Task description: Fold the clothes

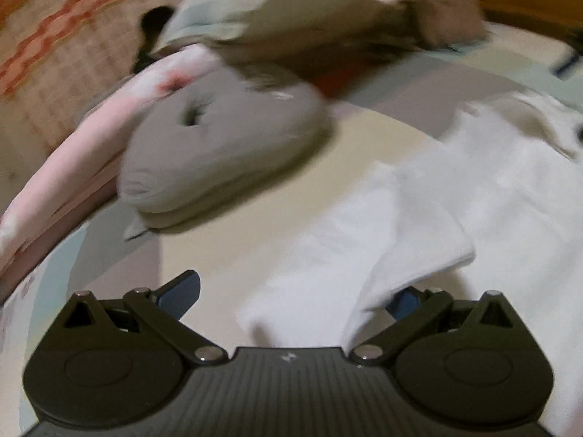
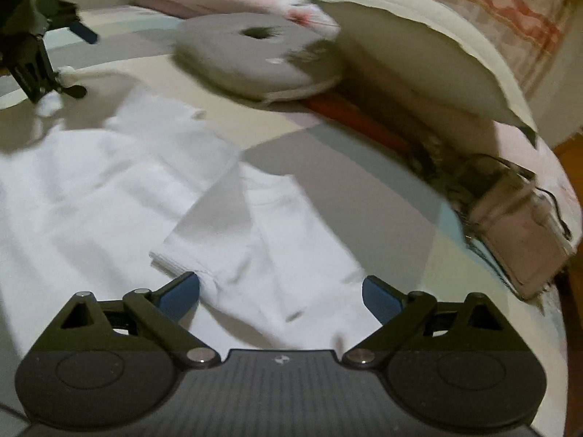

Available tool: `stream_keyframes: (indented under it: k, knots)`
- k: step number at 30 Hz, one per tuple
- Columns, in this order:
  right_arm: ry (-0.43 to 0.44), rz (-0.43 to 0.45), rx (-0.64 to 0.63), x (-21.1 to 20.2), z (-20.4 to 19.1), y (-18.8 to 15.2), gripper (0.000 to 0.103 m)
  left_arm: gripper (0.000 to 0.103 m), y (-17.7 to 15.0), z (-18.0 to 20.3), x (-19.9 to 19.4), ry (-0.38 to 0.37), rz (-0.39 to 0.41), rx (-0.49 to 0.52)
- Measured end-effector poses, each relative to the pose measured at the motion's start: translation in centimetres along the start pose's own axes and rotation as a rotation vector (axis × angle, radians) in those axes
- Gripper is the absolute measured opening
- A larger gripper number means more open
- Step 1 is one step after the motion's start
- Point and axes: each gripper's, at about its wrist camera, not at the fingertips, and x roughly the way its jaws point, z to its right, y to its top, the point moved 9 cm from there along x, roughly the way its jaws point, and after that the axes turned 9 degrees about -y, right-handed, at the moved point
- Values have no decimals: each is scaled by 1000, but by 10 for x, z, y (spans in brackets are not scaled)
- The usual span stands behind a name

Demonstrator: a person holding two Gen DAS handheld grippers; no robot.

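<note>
A white garment (image 1: 419, 218) lies spread on the bed. In the left wrist view a folded flap of it hangs over the right finger of my left gripper (image 1: 293, 295), whose jaws stand wide apart. The right wrist view shows the same garment (image 2: 91, 182) with a sleeve-like fold (image 2: 262, 240) running between the blue pads of my right gripper (image 2: 280, 296), which is open and low over the cloth. My left gripper (image 2: 82, 62) appears at the upper left of that view, open, with a bit of white cloth against its lower finger.
A round grey cushion (image 1: 218, 153) with a centre hole lies beyond the garment. A pink pillow (image 1: 65, 167) borders the bed's edge, and a beige pillow (image 2: 419, 62) leans behind the cushion. A small brownish box (image 2: 521, 229) sits at the right. The patchwork bedsheet (image 2: 346, 182) shows between them.
</note>
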Motion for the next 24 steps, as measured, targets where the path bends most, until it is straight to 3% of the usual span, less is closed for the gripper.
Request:
stream_keyframes:
  k: [3,5,9,12,17,18,20,21,24]
  knots:
    - [-73,-19,92,12,26,1,96,102,12,-24,8,98,37,-66]
    - [-74,-24,170,15,39,0,93,102,17,-30,7,125,61,-101]
    - [18,-9,286,12,47,-7,82,102,15,-10,-7,8,88,-138]
    - [74,-3,270,11,36,-15,74,102,6,23,-23,-104,88,-117]
    - [123,49,258,8,24,-12,67,102,-17,77,-48,-318,61,-116]
    - [119,47,242,11,21,-10,60,102,-21,85,-49,-354,49,-124]
    - [119,30,224,18,16,-7,31,102,-28,95,-51,-392,35,-137]
    - [119,17,231,20,15,-5,11,102,-31,98,-51,-394,27,-138]
    - [101,8,340,20,29,-4,10,102,-41,102,-50,-396,5,-154]
